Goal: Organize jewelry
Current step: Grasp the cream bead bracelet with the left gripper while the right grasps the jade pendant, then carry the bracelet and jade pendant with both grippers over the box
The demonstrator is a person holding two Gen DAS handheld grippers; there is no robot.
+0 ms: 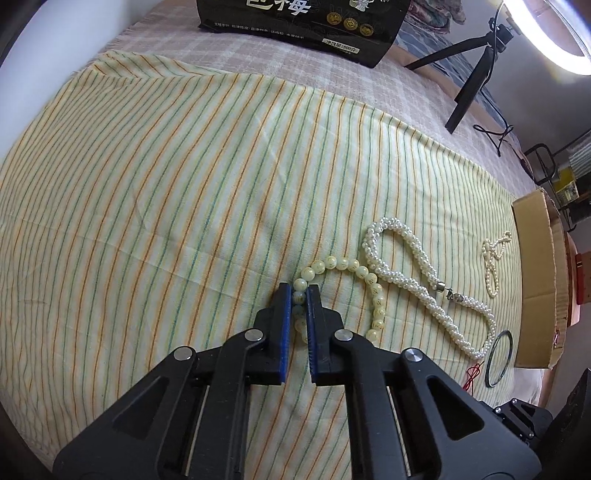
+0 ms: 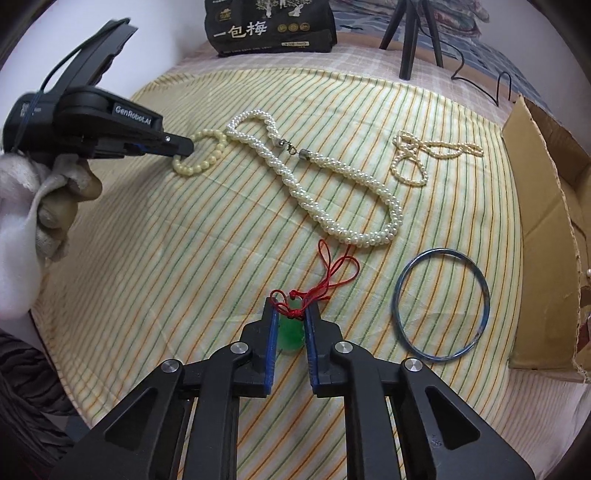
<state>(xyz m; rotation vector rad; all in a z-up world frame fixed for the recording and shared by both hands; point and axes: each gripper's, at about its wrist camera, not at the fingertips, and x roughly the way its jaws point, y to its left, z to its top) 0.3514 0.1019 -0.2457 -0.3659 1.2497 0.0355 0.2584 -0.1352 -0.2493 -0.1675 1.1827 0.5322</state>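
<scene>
The left gripper (image 1: 300, 291) is clamped on the pale bead bracelet (image 1: 343, 291), whose loop curls off to its right on the striped cloth (image 1: 147, 184). The right gripper (image 2: 291, 314) is pinching the green pendant (image 2: 291, 332), its red cord (image 2: 332, 269) trailing ahead. The braided pearl necklace (image 2: 332, 199) lies further ahead, and the blue bangle (image 2: 443, 302) sits just to the right.

Five pieces of jewelry lay on the one striped cloth (image 2: 221, 229): one cream bead bracelet (image 2: 201, 155), one braided pearl necklace (image 2: 332, 192), one thin pearl strand (image 2: 417, 155), one blue bangle (image 2: 443, 306) and one green pendant (image 2: 290, 332) on one red cord (image 2: 332, 269). There were also one cardboard box (image 2: 543, 206), one black printed bag (image 2: 273, 26) and one tripod (image 2: 410, 40).
</scene>
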